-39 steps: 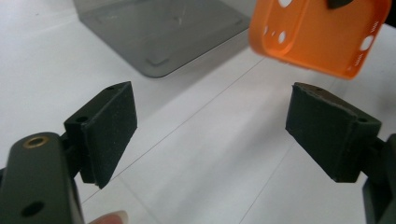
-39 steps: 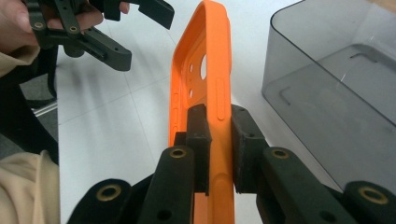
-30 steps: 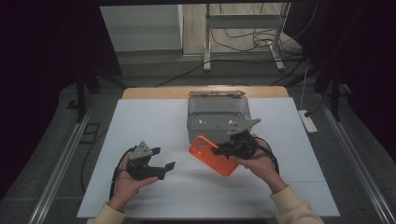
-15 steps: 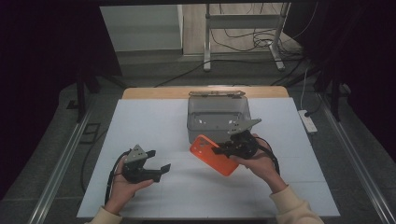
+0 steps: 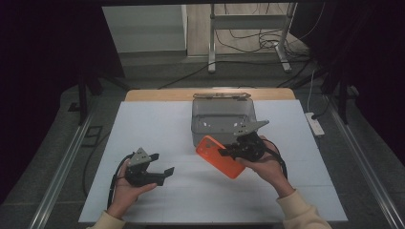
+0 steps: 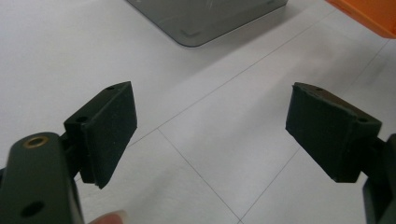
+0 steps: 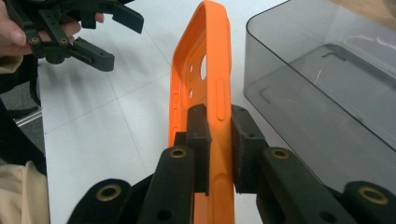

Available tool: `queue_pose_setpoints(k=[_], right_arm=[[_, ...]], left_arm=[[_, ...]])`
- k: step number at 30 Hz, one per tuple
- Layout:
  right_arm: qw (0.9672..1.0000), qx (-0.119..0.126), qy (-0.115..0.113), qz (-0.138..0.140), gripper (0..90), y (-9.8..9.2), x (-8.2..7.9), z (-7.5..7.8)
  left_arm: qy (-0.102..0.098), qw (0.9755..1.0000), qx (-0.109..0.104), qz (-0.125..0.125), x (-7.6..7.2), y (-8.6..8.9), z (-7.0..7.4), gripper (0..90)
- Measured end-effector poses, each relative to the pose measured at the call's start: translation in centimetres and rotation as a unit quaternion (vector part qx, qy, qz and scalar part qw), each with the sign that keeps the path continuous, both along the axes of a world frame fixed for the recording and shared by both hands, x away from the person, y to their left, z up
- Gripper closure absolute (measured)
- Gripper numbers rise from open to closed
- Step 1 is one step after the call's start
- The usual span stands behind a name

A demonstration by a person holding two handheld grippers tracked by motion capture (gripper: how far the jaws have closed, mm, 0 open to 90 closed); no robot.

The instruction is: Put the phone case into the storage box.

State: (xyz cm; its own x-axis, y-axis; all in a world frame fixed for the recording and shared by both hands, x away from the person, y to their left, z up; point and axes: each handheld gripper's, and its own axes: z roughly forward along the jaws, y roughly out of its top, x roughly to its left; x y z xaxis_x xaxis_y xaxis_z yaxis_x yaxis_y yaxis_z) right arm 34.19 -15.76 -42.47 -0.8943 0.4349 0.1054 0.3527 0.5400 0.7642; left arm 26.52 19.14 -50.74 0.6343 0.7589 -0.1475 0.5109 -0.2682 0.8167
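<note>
Right tongs (image 7: 218,140) pinch the orange phone case (image 7: 205,84) by one thin edge; left tongs (image 6: 210,135) gape empty. The case may pivot or slip.

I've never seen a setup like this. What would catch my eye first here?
The bright orange phone case stands out at once: the right gripper pinches its edge between black pads and holds it just in front of the grey see-through box at the middle of the white table. To the left, the left gripper sits in the person's hand, its jaws wide apart with nothing between them.
</note>
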Motion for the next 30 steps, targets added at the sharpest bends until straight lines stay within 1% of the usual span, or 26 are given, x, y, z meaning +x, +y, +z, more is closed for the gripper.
queue_pose_setpoints(k=[5, 9, 12, 21, 26, 30], right_arm=[[1.0, -0.001, -0.006, -0.005, 79.7, 0.1, -0.1, 0.5], [0.9995, 0.009, -0.009, -0.028, 79.7, -0.2, -0.1, 1.2], [0.9991, 0.007, -0.014, -0.04, 79.7, -0.4, -0.2, 1.8], [0.9983, 0.009, -0.028, -0.051, 79.7, -0.8, -0.5, 3.0], [0.9979, 0.001, -0.034, -0.056, 79.8, -0.8, -0.6, 3.3], [0.9975, 0.002, -0.037, -0.06, 79.8, -0.8, -0.6, 3.6]], left_arm=[[0.0, 1.0, 0.002, 0.001, 0.0, 0.0, 0.0, 16.4], [0.001, 1.0, 0.003, 0.002, 0.1, -0.1, -0.1, 16.4], [0.002, 1.0, 0.002, 0.0, 0.1, -0.1, -0.1, 16.4], [0.005, 1.0, 0.0, -0.002, 0.1, -0.2, -0.1, 16.3], [0.004, 1.0, 0.0, -0.001, 0.1, -0.2, -0.1, 16.3], [0.005, 1.0, -0.001, 0.0, 0.1, -0.2, -0.1, 16.3]])
